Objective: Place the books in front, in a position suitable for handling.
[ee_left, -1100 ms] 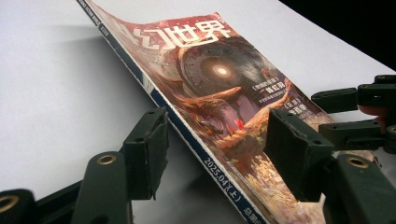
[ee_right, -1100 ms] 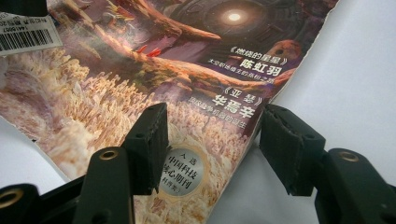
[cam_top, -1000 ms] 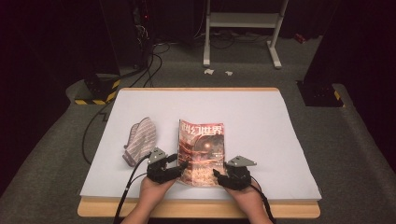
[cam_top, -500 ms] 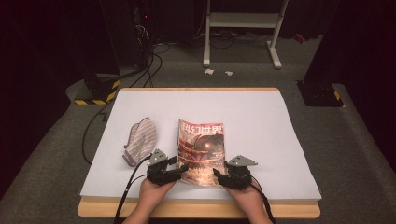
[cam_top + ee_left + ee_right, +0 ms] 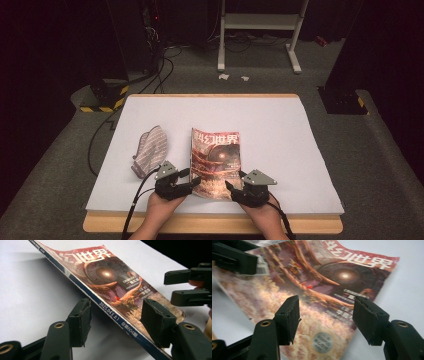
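A magazine [image 5: 216,160] with a reddish cover lies on the white table [image 5: 280,130], its spine edge raised a little on the left. My left gripper [image 5: 192,181] is at the near left corner. In the left gripper view its jaws stand open [image 5: 117,315] with the spine [image 5: 112,315] running between them, and the pads do not press on it. My right gripper [image 5: 231,186] hovers at the near right corner. Its jaws have just been opening and stand wide [image 5: 325,312] above the cover [image 5: 324,282], pinching nothing.
A striped grey mitt [image 5: 150,150] lies on the table left of the magazine. The table's wooden front edge [image 5: 210,222] is just below both hands. Cables trail from the grippers toward the person. A metal stand [image 5: 260,22] is on the floor beyond the table.
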Available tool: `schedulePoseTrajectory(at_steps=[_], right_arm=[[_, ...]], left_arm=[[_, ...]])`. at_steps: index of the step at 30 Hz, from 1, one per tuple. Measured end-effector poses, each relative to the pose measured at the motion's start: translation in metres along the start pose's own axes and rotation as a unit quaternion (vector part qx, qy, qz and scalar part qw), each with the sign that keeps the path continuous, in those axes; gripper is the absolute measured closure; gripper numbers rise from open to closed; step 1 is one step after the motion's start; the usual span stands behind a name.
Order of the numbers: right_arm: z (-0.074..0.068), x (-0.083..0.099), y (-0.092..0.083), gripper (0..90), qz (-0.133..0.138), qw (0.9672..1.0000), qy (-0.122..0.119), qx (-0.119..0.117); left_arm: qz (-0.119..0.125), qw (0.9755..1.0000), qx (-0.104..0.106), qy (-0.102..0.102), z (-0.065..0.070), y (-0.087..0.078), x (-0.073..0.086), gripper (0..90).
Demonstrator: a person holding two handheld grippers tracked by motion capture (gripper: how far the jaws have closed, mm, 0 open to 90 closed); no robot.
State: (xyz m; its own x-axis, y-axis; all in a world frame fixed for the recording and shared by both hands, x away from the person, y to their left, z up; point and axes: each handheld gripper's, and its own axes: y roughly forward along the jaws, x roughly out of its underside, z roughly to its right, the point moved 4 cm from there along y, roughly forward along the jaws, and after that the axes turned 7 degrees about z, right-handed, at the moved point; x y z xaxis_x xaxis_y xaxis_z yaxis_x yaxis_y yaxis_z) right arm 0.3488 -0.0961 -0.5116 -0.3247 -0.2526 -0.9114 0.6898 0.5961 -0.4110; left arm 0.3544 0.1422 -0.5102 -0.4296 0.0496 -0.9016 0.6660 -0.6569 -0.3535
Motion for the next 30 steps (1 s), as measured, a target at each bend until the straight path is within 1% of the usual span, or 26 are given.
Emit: schedulePoseTrajectory(at_steps=[4,7,13,16,26,30], right_arm=[[-0.01,0.0,0.004,37.2,-0.003,0.9998,-0.008,-0.016],[-0.018,0.0,0.007,35.7,-0.008,0.9995,-0.014,-0.028],[-0.037,0.001,0.013,32.3,-0.017,0.9976,-0.03,-0.06],[-0.043,0.002,0.016,30.7,-0.022,0.9967,-0.036,-0.07],[-0.058,0.001,0.027,28.3,-0.031,0.9941,-0.052,-0.09],[-0.065,0.001,0.032,27.5,-0.036,0.9933,-0.063,-0.09]], left_arm=[[0.0,1.0,0.002,0.002,-0.001,0.0,0.001,41.3],[-0.001,1.0,0.004,0.0,-0.002,0.0,0.002,41.2],[0.002,1.0,0.004,-0.002,-0.001,-0.001,0.001,41.2],[0.002,1.0,0.004,-0.004,0.0,-0.001,0.0,41.2],[0.005,1.0,0.001,-0.006,0.003,0.0,-0.004,41.3],[0.008,0.9999,0.0,-0.011,0.004,0.0,-0.006,41.3]])
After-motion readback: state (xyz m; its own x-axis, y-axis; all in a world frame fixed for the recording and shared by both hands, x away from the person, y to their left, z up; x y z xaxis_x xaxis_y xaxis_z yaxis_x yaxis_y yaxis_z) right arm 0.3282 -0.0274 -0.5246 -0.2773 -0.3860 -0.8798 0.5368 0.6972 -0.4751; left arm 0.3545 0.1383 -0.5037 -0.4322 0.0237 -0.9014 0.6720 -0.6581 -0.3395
